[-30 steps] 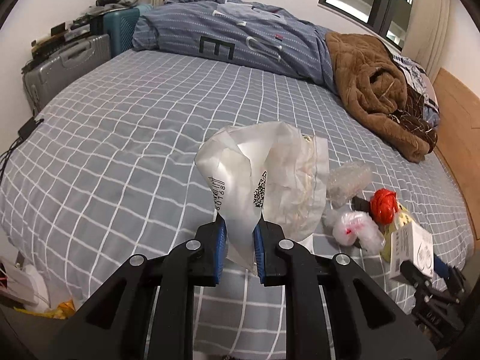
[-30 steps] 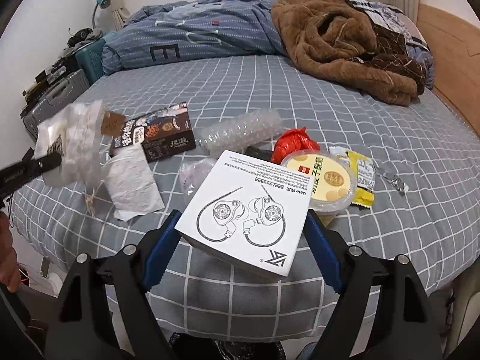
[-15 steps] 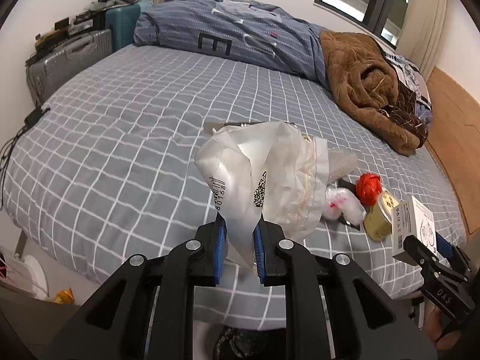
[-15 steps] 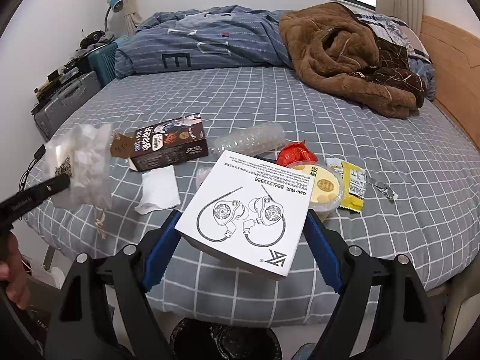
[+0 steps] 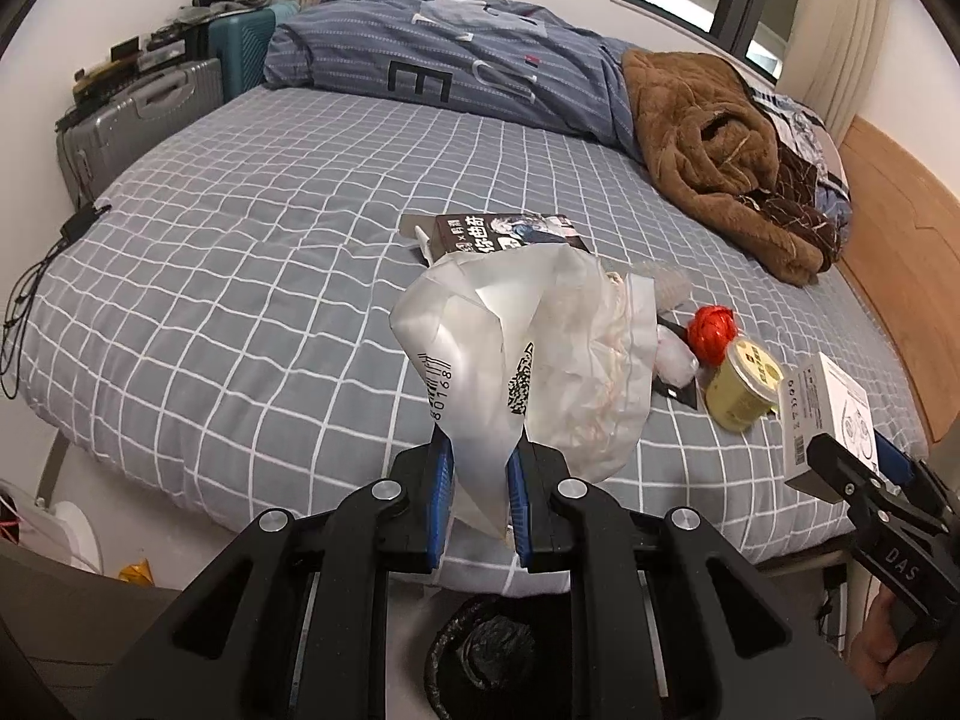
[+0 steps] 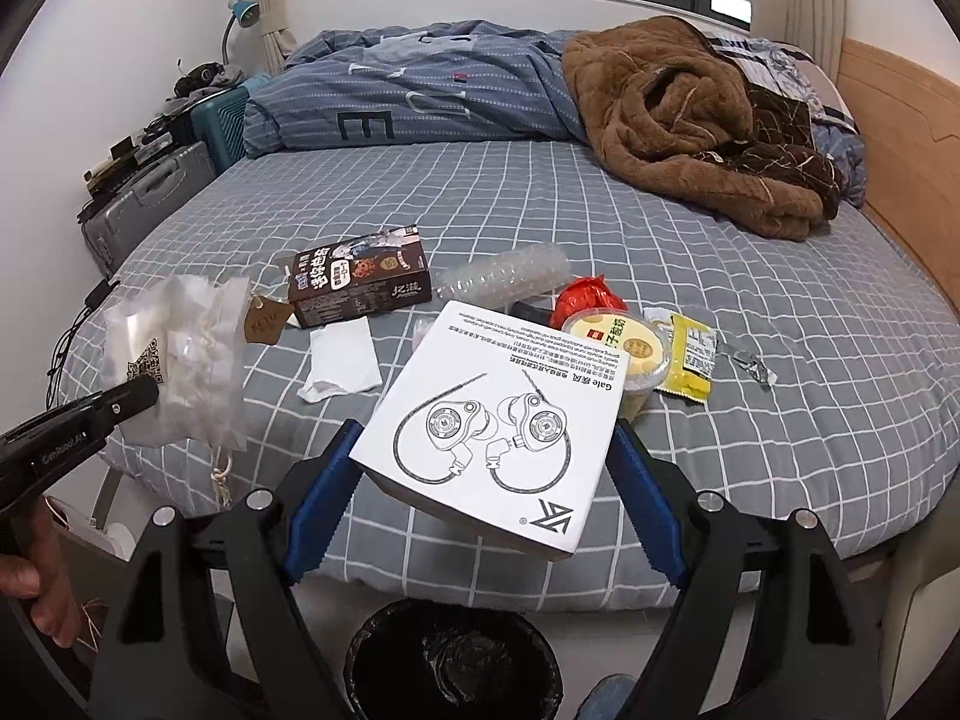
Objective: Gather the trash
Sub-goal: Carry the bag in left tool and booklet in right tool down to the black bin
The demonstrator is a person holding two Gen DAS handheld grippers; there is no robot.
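- Two pieces of trash lifted clear of the bed (image 6: 780, 360), neither dropped yet.
- Left gripper (image 5: 477, 477): jaws nearly closed, pinching the lower corner of a crumpled white bag (image 5: 528, 360); bag standing up above the jaws, over the bed's near edge.
- Right gripper (image 6: 480, 504): jaws spread wide, clamped on the two sides of a white earphone box (image 6: 492, 414); box tilted, held above the near edge.
- Black-lined bin (image 6: 453, 663) on the floor just below the near edge, seen under both grippers; contents too dark to make out.
- Judged from this: carrying stage, with the drop into the bin as the likely next move for both hands.
- Left on the bed, all near the near edge, toward the middle:
- dark snack box (image 6: 360, 279) farthest back, a brown tag (image 6: 264, 321) just beside it;
- white tissue (image 6: 342, 360) in front of the snack box;
- clear bubble wrap (image 6: 504, 273) and a red wrapper (image 6: 585, 294) side by side;
- yellow cup (image 6: 627, 354) with a printed lid, partly hidden behind the earphone box;
- yellow sachet (image 6: 690, 360) touching the cup, a small foil scrap (image 6: 747, 363) beyond it.
- Roughly seven pieces unpicked, so well under half done as far as can be seen.
- Brown blanket (image 6: 678, 120) and blue duvet (image 6: 420, 90) at the far edge, probably not trash.
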